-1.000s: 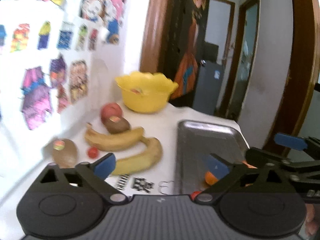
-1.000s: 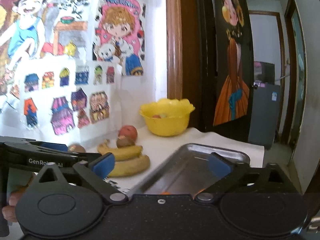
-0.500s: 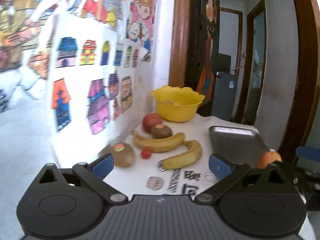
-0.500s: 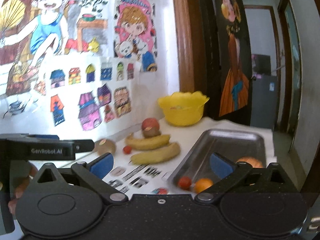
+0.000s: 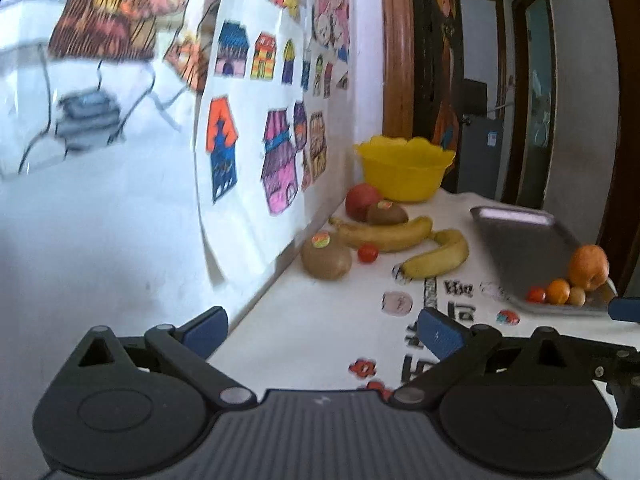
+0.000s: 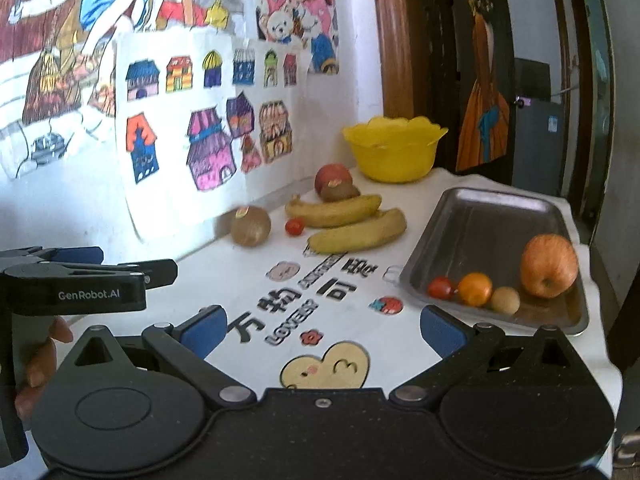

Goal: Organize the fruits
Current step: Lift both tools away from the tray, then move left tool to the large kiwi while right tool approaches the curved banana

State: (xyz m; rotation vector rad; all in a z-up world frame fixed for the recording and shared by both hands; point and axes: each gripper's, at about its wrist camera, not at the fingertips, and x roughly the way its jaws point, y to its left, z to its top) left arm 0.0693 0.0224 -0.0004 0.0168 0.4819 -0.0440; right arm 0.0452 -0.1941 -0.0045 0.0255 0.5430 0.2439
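Brown kiwi (image 6: pixel 251 226), left of the steel tray (image 6: pixel 480 220) on the surface: light, soft, bruisable; grip across its middle. Both hand-held grippers, left (image 5: pixel 322 330) and right (image 6: pixel 322 328), spread wide, empty.

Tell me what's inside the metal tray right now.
The metal tray holds an apple, an orange, a cherry tomato and a small tan fruit; nothing looks covered.

Yellow bowl (image 6: pixel 394 155) contents hidden behind rim. Red apple (image 6: pixel 333 176) partly blocked by kiwi (image 6: pixel 340 191). Wall drawings (image 5: pixel 100 60) blurred in left wrist view. Left gripper (image 6: pixel 72 270) cut off by right wrist view edge, jaw gap unreadable there. Metal tray (image 5: pixel 520 240) near corner hidden behind right gripper (image 5: pixel 624 304) fingertip.
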